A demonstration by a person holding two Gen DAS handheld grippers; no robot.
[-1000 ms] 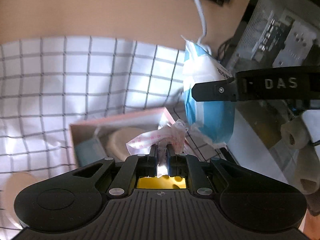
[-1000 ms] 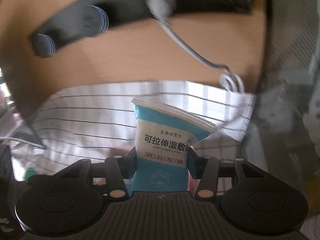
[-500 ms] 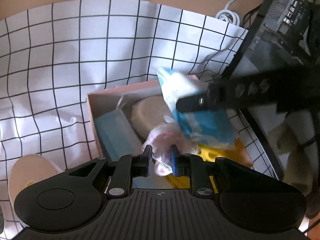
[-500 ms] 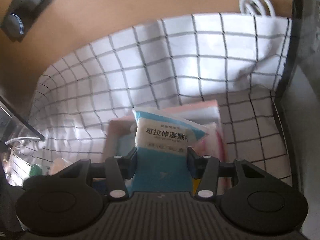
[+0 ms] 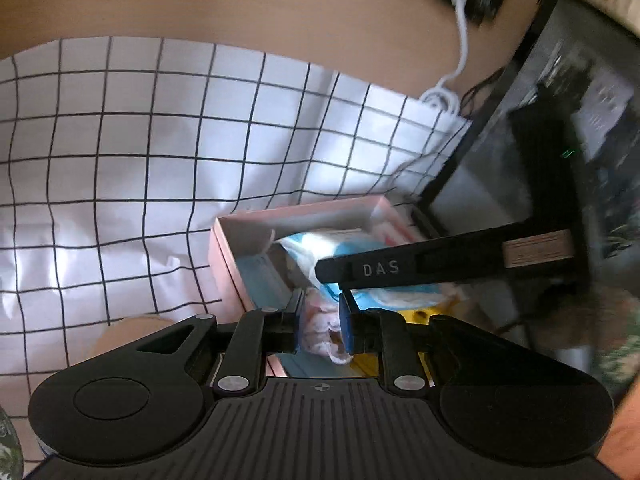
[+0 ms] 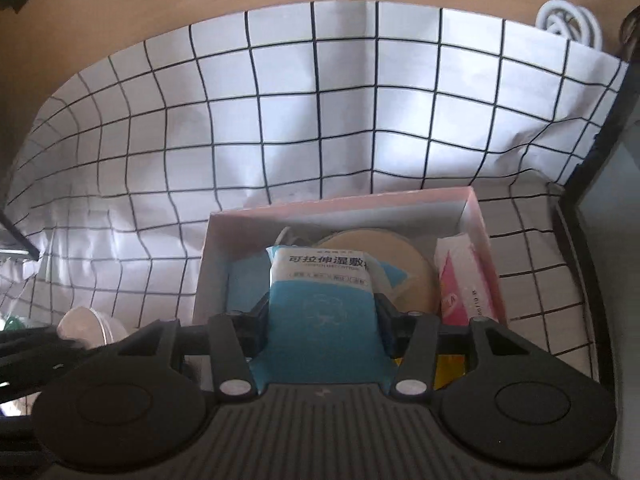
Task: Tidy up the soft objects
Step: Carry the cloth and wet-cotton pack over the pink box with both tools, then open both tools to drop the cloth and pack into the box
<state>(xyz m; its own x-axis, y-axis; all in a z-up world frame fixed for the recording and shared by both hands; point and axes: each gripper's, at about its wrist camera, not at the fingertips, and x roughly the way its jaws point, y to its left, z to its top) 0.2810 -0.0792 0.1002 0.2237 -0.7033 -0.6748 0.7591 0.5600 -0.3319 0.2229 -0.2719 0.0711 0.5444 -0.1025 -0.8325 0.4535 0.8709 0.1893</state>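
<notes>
My right gripper is shut on a blue and white wet-cotton pack and holds it inside the pink box. The pack also shows in the left wrist view, with the right gripper's black finger across it. My left gripper is shut on a crumpled pink and white packet over the near edge of the box. In the box lie a round beige puff, a blue mask and a pink tissue pack.
The box sits on a white cloth with a black grid. A black case stands to the right. A coiled white cable lies at the cloth's far right corner. A round beige puff lies left of the box.
My right gripper has lowered the blue pack further into the box. My left gripper has drawn back toward the box's near edge, still holding the pink packet.
</notes>
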